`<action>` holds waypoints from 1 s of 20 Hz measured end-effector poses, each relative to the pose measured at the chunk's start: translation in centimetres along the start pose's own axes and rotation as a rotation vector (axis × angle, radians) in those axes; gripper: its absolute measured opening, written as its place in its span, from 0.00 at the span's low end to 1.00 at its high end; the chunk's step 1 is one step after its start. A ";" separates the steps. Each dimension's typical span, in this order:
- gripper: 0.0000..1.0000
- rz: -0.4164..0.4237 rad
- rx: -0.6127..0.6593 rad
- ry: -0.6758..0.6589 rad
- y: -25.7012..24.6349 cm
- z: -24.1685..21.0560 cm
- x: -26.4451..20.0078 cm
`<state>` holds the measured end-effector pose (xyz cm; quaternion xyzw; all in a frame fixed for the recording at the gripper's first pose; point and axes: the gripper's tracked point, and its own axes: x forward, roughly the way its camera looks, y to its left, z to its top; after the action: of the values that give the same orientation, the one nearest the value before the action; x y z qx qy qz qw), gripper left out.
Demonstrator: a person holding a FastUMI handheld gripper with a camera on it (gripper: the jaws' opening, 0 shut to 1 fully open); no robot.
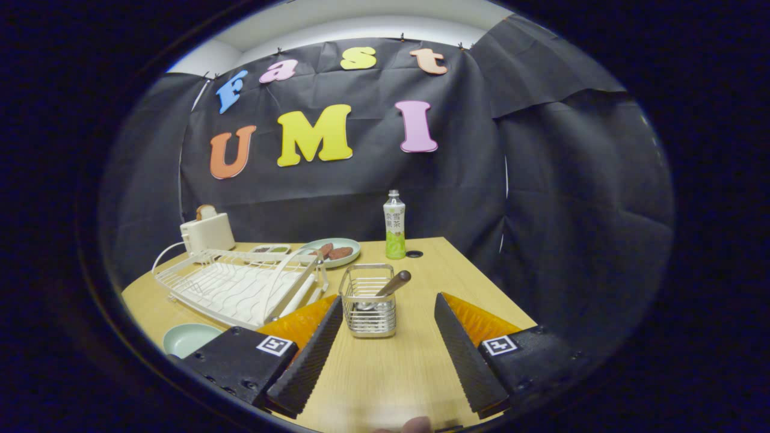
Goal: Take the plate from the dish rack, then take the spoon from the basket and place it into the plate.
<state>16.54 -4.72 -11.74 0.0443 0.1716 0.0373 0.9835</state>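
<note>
Gripper view, claw [388, 316] open, spoon [391, 285] in basket [368, 300] just ahead

**What the view hides or cuts off**

The spoon [385, 290] shows its handle above the basket [368, 300]; its bowl sits low behind the wires, blurred. The pale plate [189, 338] beside the dish rack [240, 285] is partly covered by the gripper [388, 319] body, whose wide-apart fingers hide the surface under them. The dark pieces on the far plate [334, 251] are too small to identify. A small tray [271, 248] behind the rack holds contents too small to tell. The slice in the toaster [207, 233] shows only its top.
</note>
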 end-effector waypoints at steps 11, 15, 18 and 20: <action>0.81 0.085 0.082 -0.030 1.2 0.8 7.2; 0.54 0.099 0.086 -0.041 1.5 1.3 7.5; 0.32 0.111 0.087 -0.071 2.3 2.8 6.7; 0.22 0.111 0.088 -0.066 2.6 3.3 6.9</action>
<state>23.98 -1.73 -10.75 0.0980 0.1380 0.0829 0.9821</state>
